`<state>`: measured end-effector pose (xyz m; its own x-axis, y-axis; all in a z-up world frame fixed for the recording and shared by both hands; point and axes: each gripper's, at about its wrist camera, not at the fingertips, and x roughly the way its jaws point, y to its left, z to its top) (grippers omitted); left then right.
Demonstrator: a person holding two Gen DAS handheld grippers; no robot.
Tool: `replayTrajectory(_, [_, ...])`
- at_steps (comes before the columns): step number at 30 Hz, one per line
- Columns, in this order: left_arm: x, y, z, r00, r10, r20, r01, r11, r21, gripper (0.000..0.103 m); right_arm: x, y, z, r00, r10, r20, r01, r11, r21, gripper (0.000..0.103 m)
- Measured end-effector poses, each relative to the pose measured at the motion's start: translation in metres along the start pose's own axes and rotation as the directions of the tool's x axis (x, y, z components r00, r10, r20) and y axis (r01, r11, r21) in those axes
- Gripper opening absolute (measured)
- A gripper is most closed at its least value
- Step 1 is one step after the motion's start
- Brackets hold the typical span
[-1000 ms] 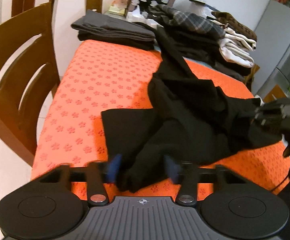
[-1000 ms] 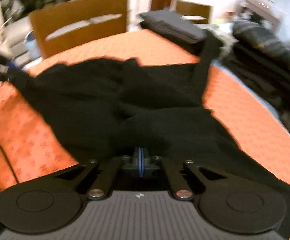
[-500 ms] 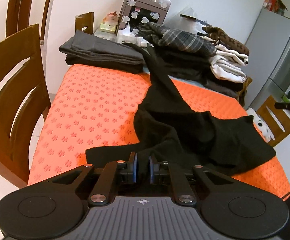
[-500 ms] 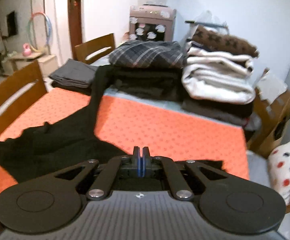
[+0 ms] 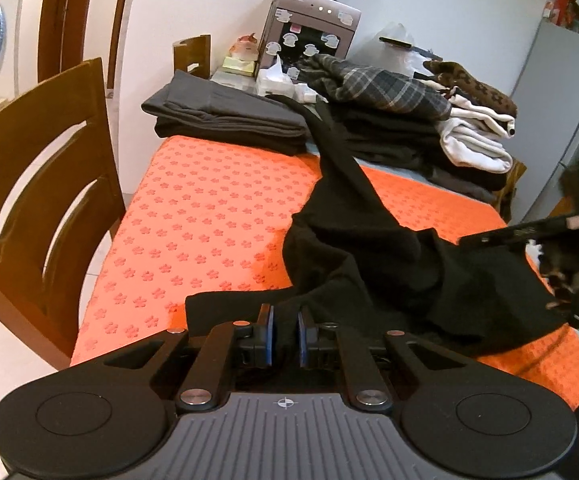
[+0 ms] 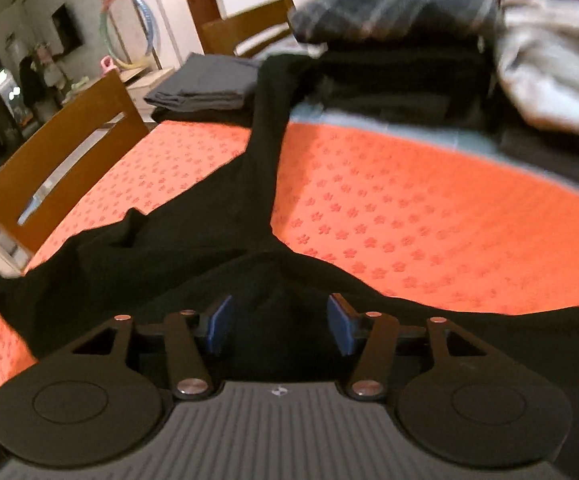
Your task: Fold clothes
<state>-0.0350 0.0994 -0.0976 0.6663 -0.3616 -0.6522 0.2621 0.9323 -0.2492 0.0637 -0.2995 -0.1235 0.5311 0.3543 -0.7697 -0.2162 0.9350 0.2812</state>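
Observation:
A black garment (image 5: 369,256) lies crumpled on the orange flowered mat (image 5: 209,208), one long part trailing back onto the clothes pile. My left gripper (image 5: 285,338) is shut on the garment's near edge, with black cloth pinched between the blue pads. My right gripper (image 6: 280,326) is open, its blue pads spread over the garment (image 6: 169,264) at the mat's near edge. In the left wrist view the right gripper (image 5: 561,256) shows blurred at the garment's right side.
Folded dark grey clothes (image 5: 225,116) lie at the back left. A pile of plaid, black and white clothes (image 5: 417,120) fills the back right. A wooden chair (image 5: 37,184) stands left of the table. A fridge (image 5: 561,120) stands at far right.
My right gripper, shut half a second ago, has opened and swung back over the garment. My left gripper closed on the garment's edge a second ago and still holds it.

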Motion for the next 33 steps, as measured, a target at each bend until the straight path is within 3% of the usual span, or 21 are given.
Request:
replayTrajectory(2, [-0.001,-0.002,-0.001,1.0,0.015,0.0,-0.015,1.0,0.007,0.014,0.017,-0.01,0.002,0.998,0.064,-0.029,-0.062,0.996,0.069,0.037])
replayTrajectory(3, [-0.001,-0.003,-0.001,1.0,0.021,0.0,-0.021,1.0,0.007,0.014,0.021,-0.017,0.001,0.994,0.106,-0.028,-0.101,0.987,0.123,0.002])
replayTrajectory(7, [-0.001,-0.005,0.0,1.0,0.023,0.004,-0.023,1.0,0.011,0.014,-0.006,-0.032,-0.003,0.991,0.124,0.051,-0.132,0.965,0.229,0.003])
replayTrajectory(12, [0.002,-0.009,0.009,1.0,0.008,0.024,-0.008,1.0,0.022,0.014,-0.082,-0.055,-0.013,0.987,-0.014,0.161,-0.036,0.952,0.305,0.003])
replayTrajectory(16, [0.017,-0.014,0.022,1.0,0.008,0.026,-0.009,0.999,0.036,0.014,-0.119,-0.069,-0.025,0.973,-0.156,0.167,0.093,0.937,0.336,0.003])
replayTrajectory(19, [0.033,-0.016,0.033,0.999,0.045,0.016,-0.046,0.997,0.06,0.013,-0.127,-0.075,-0.031,0.949,-0.265,0.173,0.19,0.913,0.36,0.003])
replayTrajectory(23, [0.051,-0.009,0.041,0.99,0.141,-0.014,-0.141,0.988,0.057,0.013,-0.132,-0.079,-0.033,0.897,-0.392,0.205,0.293,0.874,0.388,0.003])
replayTrajectory(26, [0.057,0.004,0.042,0.984,0.171,-0.045,-0.17,0.985,0.021,0.013,-0.124,-0.082,-0.029,0.871,-0.453,0.19,0.382,0.868,0.318,0.004])
replayTrajectory(27, [0.057,0.007,0.041,0.983,0.174,-0.049,-0.174,0.985,0.016,0.013,-0.12,-0.08,-0.026,0.863,-0.472,0.181,0.416,0.866,0.277,0.007])
replayTrajectory(29, [0.055,0.01,0.038,0.983,0.178,-0.056,-0.177,0.984,0.014,0.013,-0.11,-0.069,-0.018,0.85,-0.493,0.185,0.461,0.867,0.19,0.022])
replayTrajectory(30, [0.054,0.011,0.036,0.982,0.181,-0.059,-0.181,0.983,0.016,0.013,-0.106,-0.062,-0.013,0.849,-0.49,0.198,0.469,0.871,0.145,0.04])
replayTrajectory(31, [0.053,0.012,0.034,0.98,0.187,-0.062,-0.186,0.982,0.014,0.013,-0.103,-0.054,-0.008,0.846,-0.488,0.214,0.476,0.873,0.105,0.049])
replayTrajectory(33, [0.053,0.014,0.03,0.978,0.197,-0.071,-0.197,0.98,0.004,0.013,-0.095,-0.037,0.002,0.838,-0.486,0.247,0.498,0.867,0.013,0.053])
